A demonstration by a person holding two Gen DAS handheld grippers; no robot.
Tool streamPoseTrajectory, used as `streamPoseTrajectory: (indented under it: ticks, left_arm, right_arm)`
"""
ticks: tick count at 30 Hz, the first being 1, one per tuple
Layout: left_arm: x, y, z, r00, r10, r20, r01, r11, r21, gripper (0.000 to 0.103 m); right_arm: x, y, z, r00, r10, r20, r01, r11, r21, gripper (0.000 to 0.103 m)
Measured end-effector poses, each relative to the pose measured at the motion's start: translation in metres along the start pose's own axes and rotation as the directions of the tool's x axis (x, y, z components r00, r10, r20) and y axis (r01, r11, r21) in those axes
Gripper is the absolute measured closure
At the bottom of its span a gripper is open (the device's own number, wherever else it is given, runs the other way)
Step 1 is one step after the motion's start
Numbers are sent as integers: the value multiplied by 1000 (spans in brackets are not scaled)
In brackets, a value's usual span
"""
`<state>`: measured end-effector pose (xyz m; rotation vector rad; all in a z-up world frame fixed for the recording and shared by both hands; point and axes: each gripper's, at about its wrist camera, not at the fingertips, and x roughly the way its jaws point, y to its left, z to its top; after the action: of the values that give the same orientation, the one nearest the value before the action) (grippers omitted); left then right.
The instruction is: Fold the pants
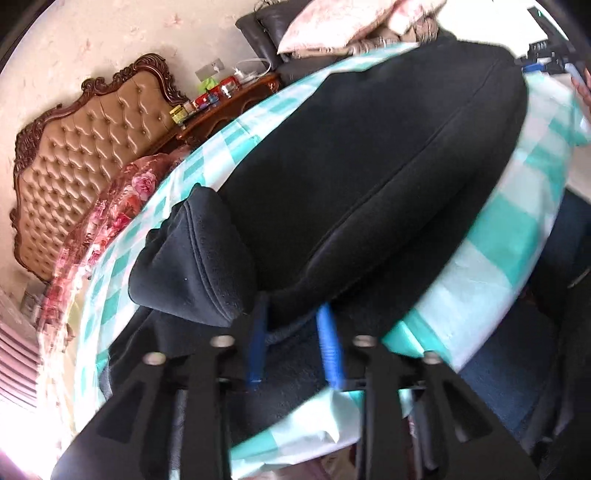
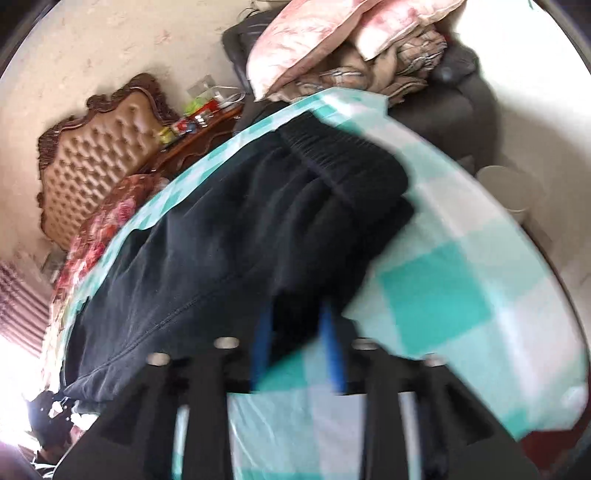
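Black pants [image 1: 369, 155] are lying lengthwise on a table under a teal-and-white checked cloth [image 1: 517, 236], taking up most of the surface. In the left wrist view a seam is running along the laid-out part, and one cuff end [image 1: 192, 258] is sitting folded back on top of the fabric near the table's near-left edge. In the right wrist view the gathered waistband [image 2: 332, 155] is resting toward the far edge, w/ bare cloth showing along the right edge.

Left gripper [image 1: 291, 321]: jaws are standing apart, blue pads [image 1: 330, 347] visible on both sides, tips over the pants' near edge. Dark fabric is showing between the pads, but they are not pressing on it – released.

Right gripper [image 2: 295, 321]: jaws likewise parted, blue pads [image 2: 334, 347] separated, tips at the pants' near-right corner where fabric meets cloth. Frame is blurred; no pinch evident – released.

Surroundings: tufted tan headboard w/ carved dark frame [image 1: 77, 147], floral bedding [image 1: 122, 199] beside the table's left edge, dark wooden side table w/ small jars and boxes [image 1: 218, 99] beyond the far-left corner, pink pillows [image 2: 314, 33] piled on a dark seat past the far edge. Other gripper [image 1: 550, 55] is showing at the far-right corner in the left wrist view.
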<state>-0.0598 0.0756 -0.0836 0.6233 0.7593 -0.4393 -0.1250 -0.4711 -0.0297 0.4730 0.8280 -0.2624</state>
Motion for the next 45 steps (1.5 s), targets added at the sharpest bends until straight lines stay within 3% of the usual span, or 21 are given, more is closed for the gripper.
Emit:
streamPoseTrajectory:
  ticks: [2, 4, 6, 7, 10, 12, 14, 16, 18, 20, 24, 25, 27, 28, 29, 30, 31, 32, 37, 40, 45]
  left_arm:
    - [-17, 8, -3, 996, -78, 40, 80, 996, -48, 11]
    - [-33, 20, -4, 984, -165, 73, 172, 980, -101, 9]
    - [-50, 41, -1, 968, -214, 132, 236, 954, -186, 9]
    - [-57, 55, 5, 967, -197, 162, 231, 946, -228, 5]
    - [-59, 100, 33, 988, -9, 155, 67, 925, -375, 1]
    - [-37, 127, 65, 994, 95, 50, -63, 891, -449, 2]
    - [-6, 141, 97, 991, 112, -71, -132, 873, -470, 2]
    - [24, 143, 124, 978, 145, -148, -197, 873, -446, 2]
    - [66, 141, 151, 941, 211, -266, -307, 865, -398, 2]
    - [107, 139, 169, 907, 223, -357, -355, 861, -363, 2]
    - [158, 138, 170, 870, 182, -459, -364, 864, -348, 3]
    - [165, 137, 166, 856, 182, -484, -376, 862, -340, 10]
    - [185, 139, 153, 824, 140, -549, -385, 849, -363, 38]
    - [192, 141, 145, 822, 99, -561, -372, 839, -397, 56]
    - [192, 144, 140, 835, 86, -543, -366, 825, -431, 59]
    - [192, 143, 138, 837, 88, -540, -363, 828, -428, 61]
    - [190, 143, 136, 840, 89, -536, -360, 829, -428, 68]
    - [186, 145, 135, 853, 85, -515, -352, 823, -447, 77]
    - [129, 161, 120, 935, 80, -346, -285, 749, -598, 83]
    - [74, 171, 111, 968, 106, -229, -236, 706, -668, 83]
    - [0, 180, 76, 987, 134, -85, -151, 628, -764, 84]
  right_arm:
    - [-24, 9, 5, 996, -64, 69, 70, 994, -83, 54]
    - [-39, 22, 11, 990, -82, 115, 98, 986, -138, 54]
    - [-47, 43, 19, 989, -26, 146, 52, 982, -181, 53]
    - [-47, 57, 23, 989, 16, 149, 15, 979, -205, 52]
    - [-36, 118, 25, 982, 138, 132, -86, 937, -339, 44]
    - [-20, 162, 23, 975, 200, 95, -141, 894, -426, 39]
    - [-4, 202, 16, 968, 246, 48, -189, 843, -504, 38]
    - [8, 237, 7, 961, 275, 27, -211, 794, -570, 35]
    - [23, 266, -4, 956, 292, -26, -246, 749, -615, 32]
    - [32, 285, -10, 949, 309, -65, -279, 724, -631, 31]
    - [39, 303, -19, 938, 328, -110, -316, 685, -656, 24]
    - [41, 303, -19, 938, 328, -116, -320, 685, -654, 23]
    - [47, 300, -16, 938, 322, -128, -327, 697, -638, 23]
    - [49, 298, -13, 937, 323, -134, -332, 703, -629, 23]
    - [52, 297, -11, 936, 324, -136, -335, 709, -620, 23]
    - [54, 295, -8, 937, 323, -136, -336, 718, -610, 22]
    - [57, 294, -6, 936, 323, -138, -339, 724, -601, 22]
    - [59, 292, -5, 936, 323, -142, -342, 730, -592, 22]
    - [64, 289, -2, 930, 333, -155, -359, 740, -569, 22]
    - [64, 290, -4, 926, 342, -160, -370, 738, -564, 22]
    - [68, 295, -10, 921, 342, -184, -384, 736, -557, 22]
